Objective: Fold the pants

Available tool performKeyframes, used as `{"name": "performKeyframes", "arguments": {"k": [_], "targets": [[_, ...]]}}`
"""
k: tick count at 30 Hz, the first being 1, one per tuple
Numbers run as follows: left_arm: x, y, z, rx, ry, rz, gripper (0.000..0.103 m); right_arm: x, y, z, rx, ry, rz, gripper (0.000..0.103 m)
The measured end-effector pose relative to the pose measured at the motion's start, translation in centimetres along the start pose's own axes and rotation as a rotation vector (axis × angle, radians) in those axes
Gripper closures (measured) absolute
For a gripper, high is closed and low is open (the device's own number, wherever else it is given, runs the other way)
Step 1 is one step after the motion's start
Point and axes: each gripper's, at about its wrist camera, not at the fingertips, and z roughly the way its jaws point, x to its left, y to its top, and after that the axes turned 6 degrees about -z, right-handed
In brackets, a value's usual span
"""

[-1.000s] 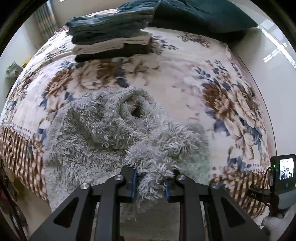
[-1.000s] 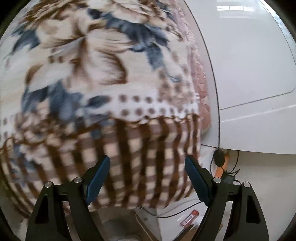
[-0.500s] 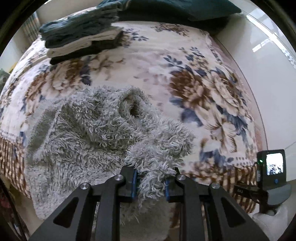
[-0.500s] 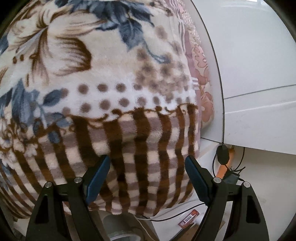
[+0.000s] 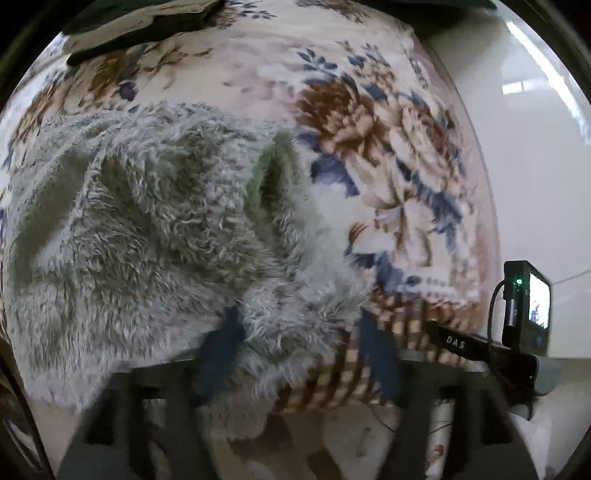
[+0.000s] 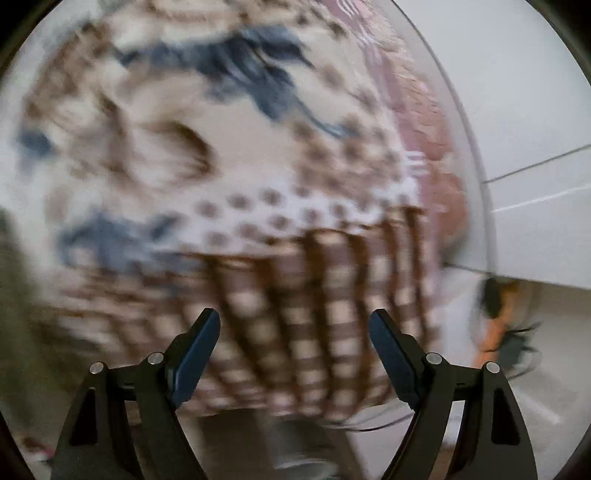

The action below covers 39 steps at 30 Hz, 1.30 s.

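The fuzzy grey pants lie bunched on the flowered blanket, one end hanging over the bed's near edge. My left gripper points down at that hanging end. Its jaws are opening and stand wide apart and blurred, with a tuft of the pants loose between them, closer to the left finger. My right gripper is open over the blanket's brown checked border at the bed's corner, with nothing between its fingers. A grey-green smear at the far left edge of the blurred right wrist view may be the pants.
A stack of folded clothes sits at the far side of the bed. The other gripper's camera unit shows at the right of the left wrist view. White floor and a white panel lie right of the bed, with a cable and an orange object there.
The left gripper's jaws were shut on a fold of the pants and now stand wide apart, the fabric loose between them. Both views have tilted further down over the bed's edge.
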Motion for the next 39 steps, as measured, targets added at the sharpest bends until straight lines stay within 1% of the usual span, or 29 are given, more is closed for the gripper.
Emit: {"name": "performKeyframes", "arguments": {"k": [1,2,3,4,5,7,9,10,12,13,16,18,19,20,21,22,24,27,28,29,31,32,33,34,35,36,37,38,39], "targets": [[0.3,0.2,-0.9,-0.016,-0.009,-0.007,0.008,0.3,0.2,-1.3,-0.021,0.086,0.007,0.018],[0.6,0.4,-1.9,-0.037,-0.008,-0.008,0.007,0.8,0.3,-2.1,-0.033,0.135,0.003,0.018],[0.8,0.6,-3.0,-0.061,0.019,0.004,0.007,1.4,0.5,-3.0,-0.046,0.171,-0.007,0.018],[0.9,0.8,-4.0,-0.094,0.097,0.029,0.007,2.1,0.7,-3.9,-0.063,0.187,-0.021,0.018],[1.1,0.9,-5.0,-0.141,0.203,0.061,0.007,3.2,1.0,-5.1,-0.082,0.174,-0.046,0.018],[1.9,1.2,-6.2,-0.192,0.323,0.086,0.007,5.5,1.5,-6.8,-0.110,0.179,-0.101,0.018],[3.0,1.4,-6.5,-0.259,0.534,0.131,0.007,7.8,1.7,-8.2,-0.134,0.146,-0.155,0.018],[3.9,1.6,-6.3,-0.271,0.625,0.147,0.007,9.6,1.7,-8.9,-0.142,0.135,-0.195,0.018],[5.9,2.3,-5.9,-0.263,0.694,0.134,0.007,11.9,1.6,-10.0,-0.160,0.173,-0.233,0.018],[7.2,2.5,-5.8,-0.251,0.707,0.110,0.007,13.1,1.4,-10.5,-0.167,0.203,-0.250,0.018],[10.6,3.2,-5.5,-0.219,0.732,0.041,0.007,17.3,0.5,-11.2,-0.166,0.358,-0.303,0.018],[12.5,3.0,-5.3,-0.199,0.740,0.007,0.007,20.3,0.3,-10.1,-0.115,0.458,-0.326,0.018],[13.4,2.9,-5.4,-0.193,0.737,-0.012,0.007,21.5,0.3,-9.3,-0.098,0.490,-0.330,0.018],[14.2,2.7,-5.4,-0.188,0.733,-0.027,0.007,22.8,0.5,-8.1,-0.079,0.476,-0.336,0.018],[14.9,2.7,-5.3,-0.179,0.731,-0.040,0.007,23.5,0.6,-6.9,-0.053,0.451,-0.337,0.030],[15.6,2.5,-5.3,-0.170,0.725,-0.053,0.007,24.0,0.6,-5.9,-0.034,0.453,-0.322,0.081],[16.6,2.4,-5.4,-0.160,0.713,-0.070,0.007,23.1,0.3,-5.5,-0.018,0.467,-0.248,0.082],[18.1,2.3,-5.8,-0.158,0.679,-0.103,0.007,20.3,-1.3,-8.1,-0.053,0.506,-0.185,0.082],[18.6,2.2,-5.8,-0.153,0.675,-0.116,0.007,19.3,-1.8,-9.0,-0.067,0.493,-0.179,0.082],[18.9,2.2,-5.6,-0.146,0.673,-0.118,0.007,18.5,-2.2,-9.5,-0.078,0.447,-0.188,0.082],[19.6,2.2,-5.3,-0.129,0.663,-0.124,0.007,18.3,-2.2,-8.6,-0.080,0.312,-0.247,0.075],[19.9,2.2,-5.2,-0.128,0.655,-0.131,0.007,18.7,-2.1,-6.6,-0.014,0.230,-0.289,0.072],[20.1,2.3,-5.1,-0.124,0.642,-0.138,0.007,18.7,-1.9,-5.1,0.061,0.240,-0.285,0.071],[20.3,2.3,-5.0,-0.116,0.629,-0.142,0.007,17.9,-1.9,-3.7,0.148,0.350,-0.213,0.070],[20.5,2.4,-5.0,-0.109,0.621,-0.145,0.007,17.0,-2.0,-3.7,0.160,0.448,-0.158,0.066],[20.7,2.5,-5.2,-0.111,0.603,-0.151,0.007,16.0,-2.2,-4.2,0.146,0.542,-0.105,0.047],[20.9,2.5,-5.4,-0.116,0.577,-0.157,0.007,15.1,-2.4,-4.6,0.122,0.591,-0.067,0.023],[21.0,2.5,-5.4,-0.116,0.552,-0.165,0.007,14.2,-2.7,-5.0,0.101,0.612,-0.033,0.016],[21.3,2.5,-5.3,-0.111,0.529,-0.176,0.007,13.5,-3.1,-5.0,0.090,0.617,0.000,0.014]]}}
